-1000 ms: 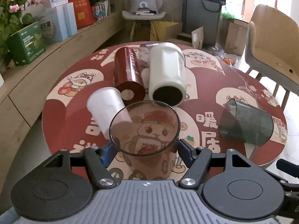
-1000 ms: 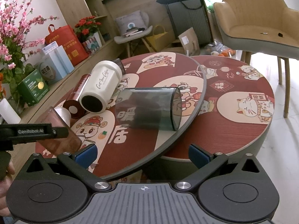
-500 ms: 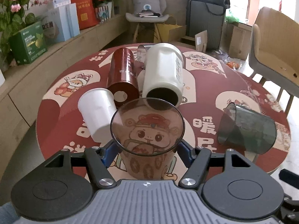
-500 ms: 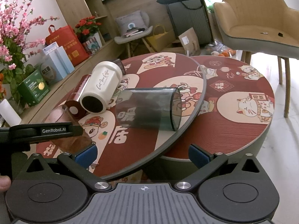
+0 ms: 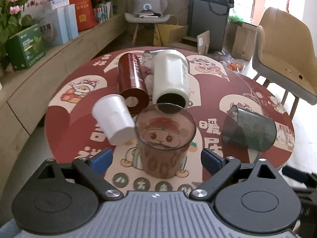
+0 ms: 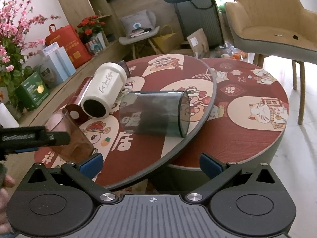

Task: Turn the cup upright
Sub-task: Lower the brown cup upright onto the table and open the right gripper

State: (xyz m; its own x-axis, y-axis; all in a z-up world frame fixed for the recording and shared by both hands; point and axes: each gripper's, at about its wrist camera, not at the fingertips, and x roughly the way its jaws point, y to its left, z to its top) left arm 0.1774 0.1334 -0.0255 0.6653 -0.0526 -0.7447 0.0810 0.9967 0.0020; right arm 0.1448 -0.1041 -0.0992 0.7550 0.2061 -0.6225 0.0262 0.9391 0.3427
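Note:
A clear brown cup (image 5: 164, 138) stands upright on the round red table (image 5: 247, 91), mouth up, between the fingers of my left gripper (image 5: 156, 156), which is open and does not touch it. The cup also shows in the right wrist view (image 6: 69, 136), with the left gripper's finger (image 6: 35, 136) beside it. A smoky grey cup (image 5: 249, 131) lies on its side to the right; it also lies on its side in the right wrist view (image 6: 156, 113), ahead of my right gripper (image 6: 150, 164), which is open and empty.
A white cup (image 5: 114, 120), a dark red tumbler (image 5: 131, 83) and a white tumbler (image 5: 170, 79) lie on their sides behind the brown cup. A lower round table (image 6: 257, 109) adjoins on the right. A beige chair (image 5: 285, 55) stands beyond.
My left gripper has opened and let go of the brown cup, which now stands upright on the table. The gripper has drawn back slightly. The right gripper has not moved.

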